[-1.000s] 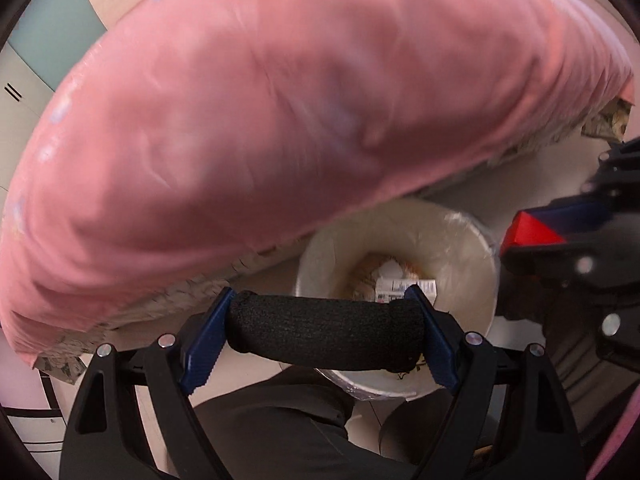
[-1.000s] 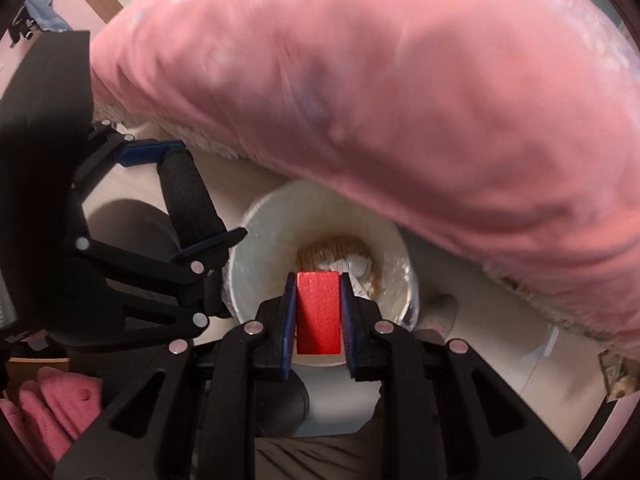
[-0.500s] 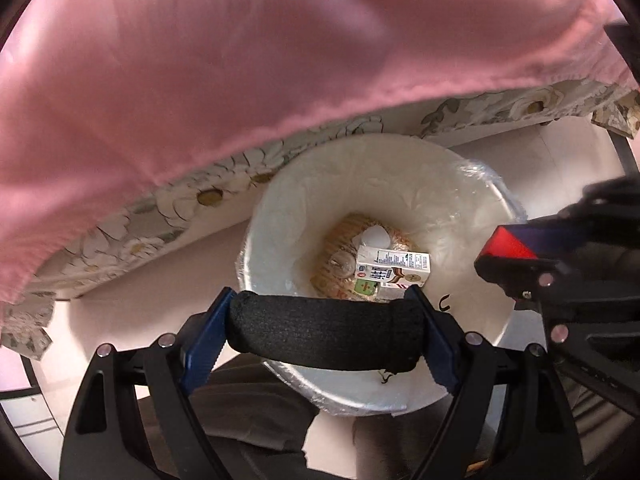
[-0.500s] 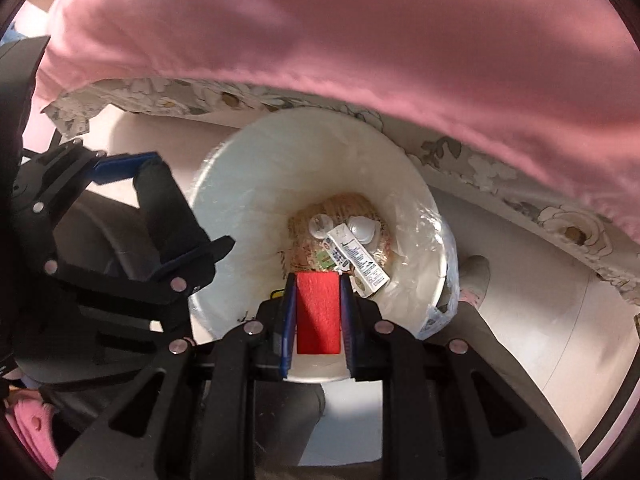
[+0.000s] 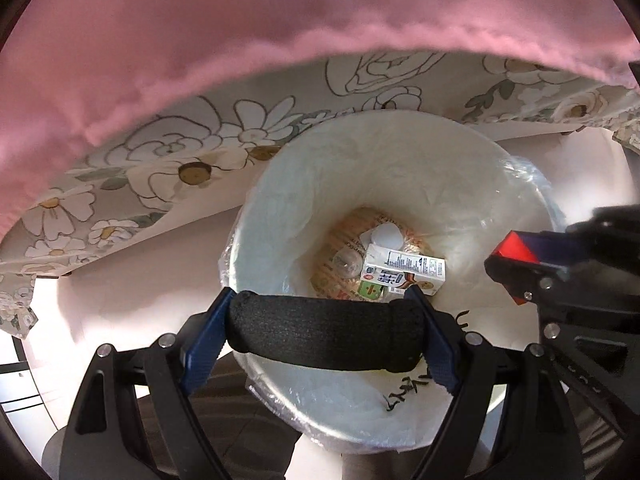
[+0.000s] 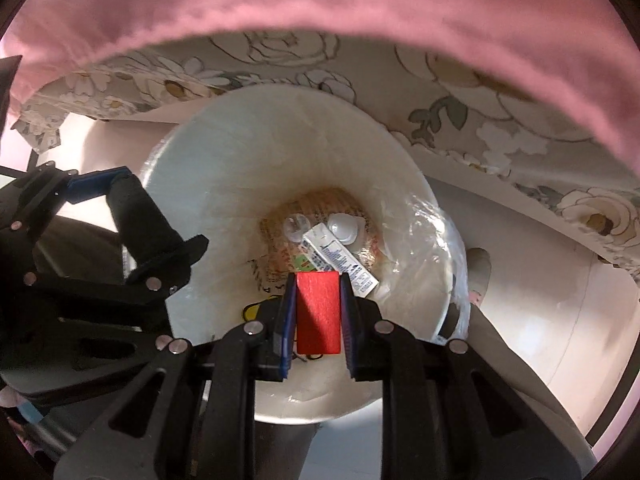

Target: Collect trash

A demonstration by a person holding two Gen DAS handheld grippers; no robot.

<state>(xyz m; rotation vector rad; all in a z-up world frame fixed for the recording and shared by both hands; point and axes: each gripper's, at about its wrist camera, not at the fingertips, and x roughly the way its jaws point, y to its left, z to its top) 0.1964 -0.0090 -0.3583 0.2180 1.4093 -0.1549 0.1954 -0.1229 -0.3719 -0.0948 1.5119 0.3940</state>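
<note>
A white bin with a clear liner [image 5: 400, 152] [image 6: 224, 160] stands below both grippers. In its bottom lie a small milk carton [image 5: 404, 270] [image 6: 340, 258], plastic cups and a printed wrapper. My left gripper [image 5: 326, 336] is shut on a black foam roll [image 5: 326, 334] and holds it crosswise over the bin's near rim; it also shows in the right wrist view [image 6: 138, 216]. My right gripper [image 6: 318, 306] is shut on a red block [image 6: 318, 308] over the bin's mouth; the block also shows in the left wrist view [image 5: 518, 248].
A pink blanket [image 5: 240, 20] [image 6: 360, 8] over a floral sheet [image 5: 180, 148] [image 6: 460, 112] hangs just behind the bin. Pale floor [image 5: 120, 280] lies beside the bin. A white slipper [image 6: 478, 264] sits right of the bin.
Both grippers have moved forward and down over the bin, so its inside and the trash in it now fill the views. Each grip has stayed shut on its object.
</note>
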